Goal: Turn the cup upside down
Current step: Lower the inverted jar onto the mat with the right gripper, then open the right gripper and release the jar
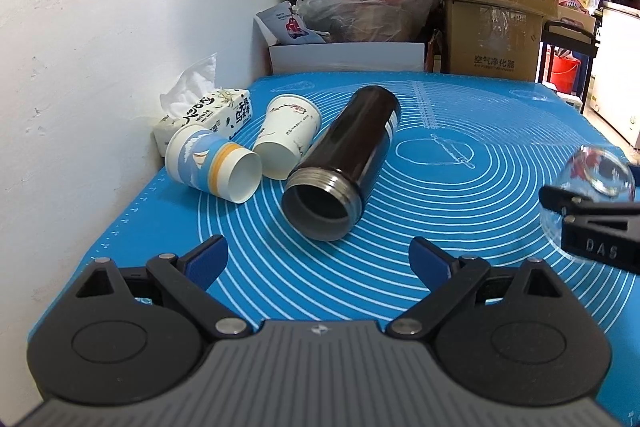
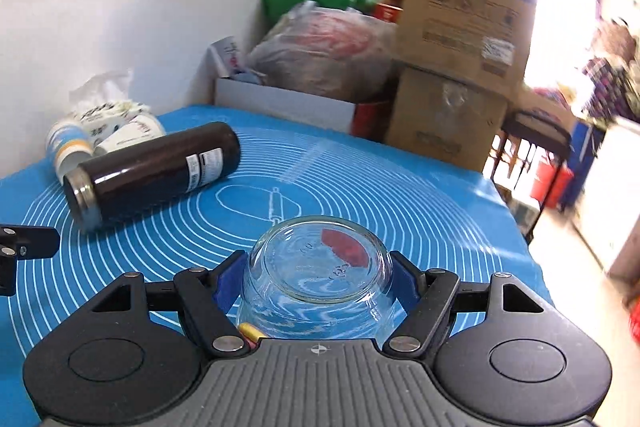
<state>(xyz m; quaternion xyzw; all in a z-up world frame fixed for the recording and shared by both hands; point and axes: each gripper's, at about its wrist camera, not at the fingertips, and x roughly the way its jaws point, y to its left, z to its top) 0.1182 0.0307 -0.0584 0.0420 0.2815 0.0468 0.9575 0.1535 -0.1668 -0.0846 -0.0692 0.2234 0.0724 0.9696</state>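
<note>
Right gripper [image 2: 318, 279] clamps glass cup [image 2: 320, 267], base facing outward, above blue mat [image 2: 420, 211] near its right edge. Left gripper [image 1: 318, 259] spread, empty; dark flask [image 1: 344, 163] lies just ahead.

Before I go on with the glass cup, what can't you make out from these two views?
- Glass cup rim: right wrist view, hidden behind the right gripper body; whether it touches the blue mat is unclear.
- Same cup, left wrist view: cut off by the right edge.
- Right-hand background, right wrist view: blurred and overexposed.
- Paper cups, right wrist view: partly hidden by the dark flask.
</note>
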